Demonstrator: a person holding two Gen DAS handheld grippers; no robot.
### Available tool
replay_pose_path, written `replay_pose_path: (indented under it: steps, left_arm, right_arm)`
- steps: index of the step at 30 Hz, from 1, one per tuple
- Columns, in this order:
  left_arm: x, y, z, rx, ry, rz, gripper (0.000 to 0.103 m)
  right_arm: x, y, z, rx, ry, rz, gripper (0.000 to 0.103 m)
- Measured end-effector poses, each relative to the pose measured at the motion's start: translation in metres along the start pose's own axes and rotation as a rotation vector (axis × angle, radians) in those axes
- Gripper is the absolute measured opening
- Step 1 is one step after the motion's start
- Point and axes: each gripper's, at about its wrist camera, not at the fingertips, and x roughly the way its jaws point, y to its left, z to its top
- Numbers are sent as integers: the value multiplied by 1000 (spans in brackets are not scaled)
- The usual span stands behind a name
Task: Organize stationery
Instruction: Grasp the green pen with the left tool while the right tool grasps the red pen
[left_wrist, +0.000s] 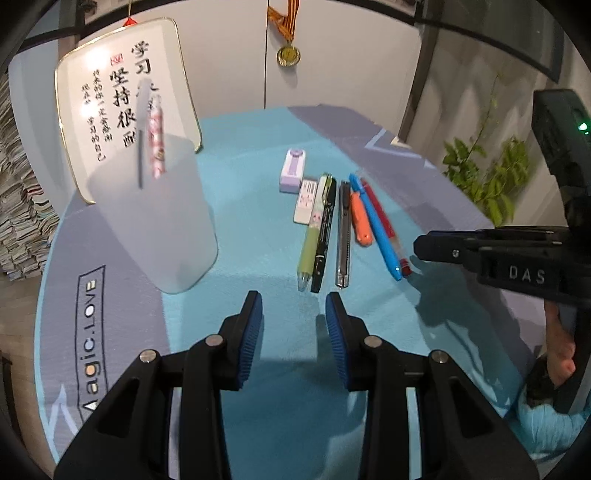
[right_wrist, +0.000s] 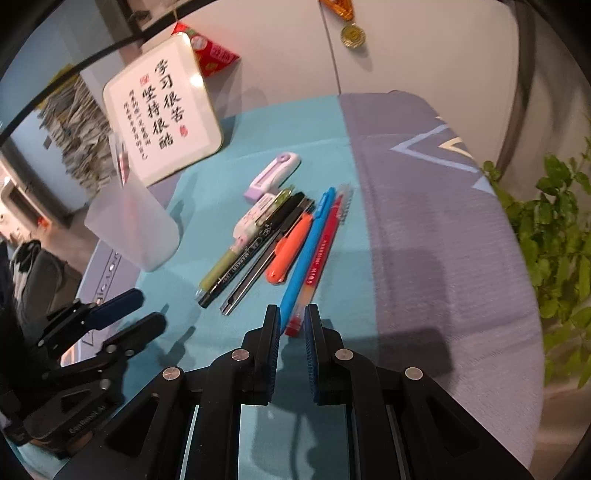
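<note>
A frosted cup holding a pink pen and a grey one stands at the left of the blue cloth. Right of it lie, side by side, a purple eraser, a white eraser, a green pen, a black marker, a utility knife, an orange cutter, a blue pen and a red pen. My left gripper hovers open and empty before the green pen's tip. My right gripper is shut to a slim gap, just above the red pen's near end.
A framed calligraphy sign leans behind the cup. A gold medal hangs on the wall. A leafy plant stands beyond the table's right edge and stacked papers beyond the left. A hand holds the right gripper's handle.
</note>
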Motion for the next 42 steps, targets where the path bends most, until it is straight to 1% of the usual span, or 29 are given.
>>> replay_pose_path:
  steps: [5, 6, 9, 15, 19, 21, 22, 23, 24, 25, 27, 29, 32, 35, 39, 40, 42]
  left_arm:
    - [15, -6, 5, 25, 25, 74, 33]
    - [17, -5, 6, 26, 27, 82, 33]
    - [23, -4, 8, 23, 38, 111, 33]
    - [34, -7, 12, 34, 59, 113, 33]
    - [39, -12, 15, 48, 49, 112, 33]
    - [43, -13, 19, 43, 46, 98, 33]
    - [45, -13, 21, 39, 45, 90, 30]
    - [46, -14, 22, 38, 42, 75, 18]
    - [47, -16, 23, 38, 45, 38, 10]
    - [47, -18, 24, 39, 49, 31, 10]
    - [45, -23, 22, 56, 55, 41, 9]
    - [40, -22, 17, 51, 73, 23, 9]
    - [25, -19, 1, 29, 114, -28, 9]
    - [2, -22, -24, 76, 126, -18, 9]
    - [-20, -24, -51, 119, 159, -27, 9]
    - [-24, -25, -57, 133, 167, -23, 10]
    - [-24, -25, -58, 137, 164, -15, 12]
  right_arm:
    - [20, -1, 1, -10, 44, -15, 12]
    - [20, -3, 0, -8, 29, -6, 12]
    - [22, -12, 0, 1, 31, -58, 12]
    - [18, -23, 0, 22, 19, -69, 12]
    - [19, -22, 1, 13, 19, -69, 12]
    - [20, -20, 2, 2, 14, -76, 12]
    - [21, -18, 2, -12, 8, -82, 12]
    - [21, -16, 2, -26, 4, -87, 12]
    - [21, -16, 2, -27, 3, -90, 12]
    - [20, -17, 2, -21, 5, -85, 12]
    - [14, -22, -1, -4, 1, -63, 11]
    - [7, -24, -4, -3, 0, -41, 11]
    - [-8, -26, -17, -36, 28, -8, 11]
    - [-21, -25, -37, -76, 73, 15, 11]
    - [-35, -19, -66, -173, 126, -12, 11]
    - [-36, -17, -70, -200, 136, -37, 11]
    - [-37, -16, -72, -223, 138, -75, 11]
